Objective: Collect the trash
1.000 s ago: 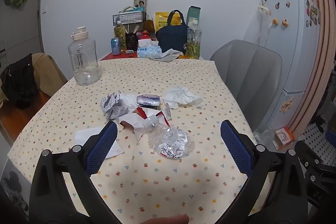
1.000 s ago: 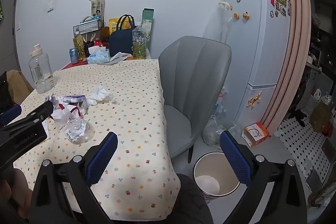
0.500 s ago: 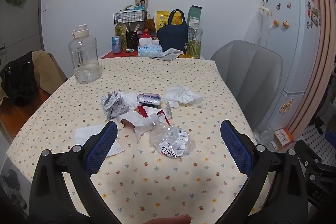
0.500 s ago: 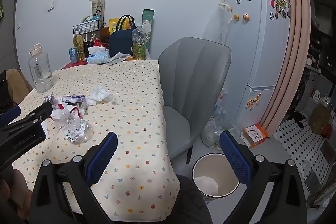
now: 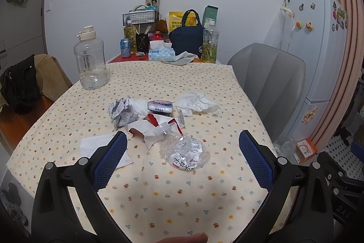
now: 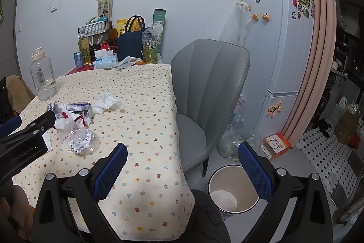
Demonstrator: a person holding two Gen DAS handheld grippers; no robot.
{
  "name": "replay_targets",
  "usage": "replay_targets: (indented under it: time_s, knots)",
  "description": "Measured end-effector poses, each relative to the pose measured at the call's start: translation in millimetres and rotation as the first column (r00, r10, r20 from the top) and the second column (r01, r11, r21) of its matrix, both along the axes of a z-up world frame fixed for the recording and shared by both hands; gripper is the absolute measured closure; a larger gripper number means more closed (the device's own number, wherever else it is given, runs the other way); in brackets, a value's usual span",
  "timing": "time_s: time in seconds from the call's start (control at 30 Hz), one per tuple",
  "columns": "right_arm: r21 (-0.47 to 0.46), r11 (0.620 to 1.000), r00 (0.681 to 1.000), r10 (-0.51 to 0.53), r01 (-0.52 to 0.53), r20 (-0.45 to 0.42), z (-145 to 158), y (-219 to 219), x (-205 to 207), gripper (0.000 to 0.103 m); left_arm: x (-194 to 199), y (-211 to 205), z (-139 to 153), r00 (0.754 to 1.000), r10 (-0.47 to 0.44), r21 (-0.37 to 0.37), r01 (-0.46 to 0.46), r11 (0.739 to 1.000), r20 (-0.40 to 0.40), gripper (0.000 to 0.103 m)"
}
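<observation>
Fingers on your left gripper (image 5: pixel 182 161) and right gripper (image 6: pixel 182 170) gape wide, empty, poised for a pick. Crushed clear plastic bottle (image 5: pixel 185 155) lies nearest at twelve o'clock on the floral-clothed tabletop (image 5: pixel 182 197); crumpled white tissue (image 5: pixel 198 104) beyond; white round bin (image 6: pixel 234 191) waits on the floor at four o'clock.

The left gripper's (image 5: pixel 182 158) left finger (image 5: pixel 109 161) covers part of a white paper sheet (image 5: pixel 95 145) near the tablecloth's (image 5: pixel 182 197) left edge. A crushed bottle's (image 5: pixel 185 153) label is illegible.
</observation>
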State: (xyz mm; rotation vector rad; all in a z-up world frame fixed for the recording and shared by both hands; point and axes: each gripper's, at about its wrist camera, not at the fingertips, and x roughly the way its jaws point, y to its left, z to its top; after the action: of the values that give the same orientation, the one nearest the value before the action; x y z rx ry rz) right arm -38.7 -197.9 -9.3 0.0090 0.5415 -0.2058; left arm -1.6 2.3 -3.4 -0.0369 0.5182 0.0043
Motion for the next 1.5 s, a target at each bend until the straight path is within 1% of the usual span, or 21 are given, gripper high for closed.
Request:
replay_targets:
  time_s: [0.6, 1.5]
  knots:
    - [0.003, 1.000, 1.000, -0.002, 0.002, -0.005, -4.6, -1.4, 1.7, 0.008, -0.7, 0.0, 0.7, 1.000, 0.004, -0.002, -0.004, 1.000, 0.004, 0.005]
    - [-0.004, 1.000, 1.000, -0.006, 0.006, 0.009, -0.7, -1.4, -0.8, 0.008, -1.2, -0.9, -0.2, 1.000, 0.004, -0.001, -0.004, 1.000, 0.006, 0.005]
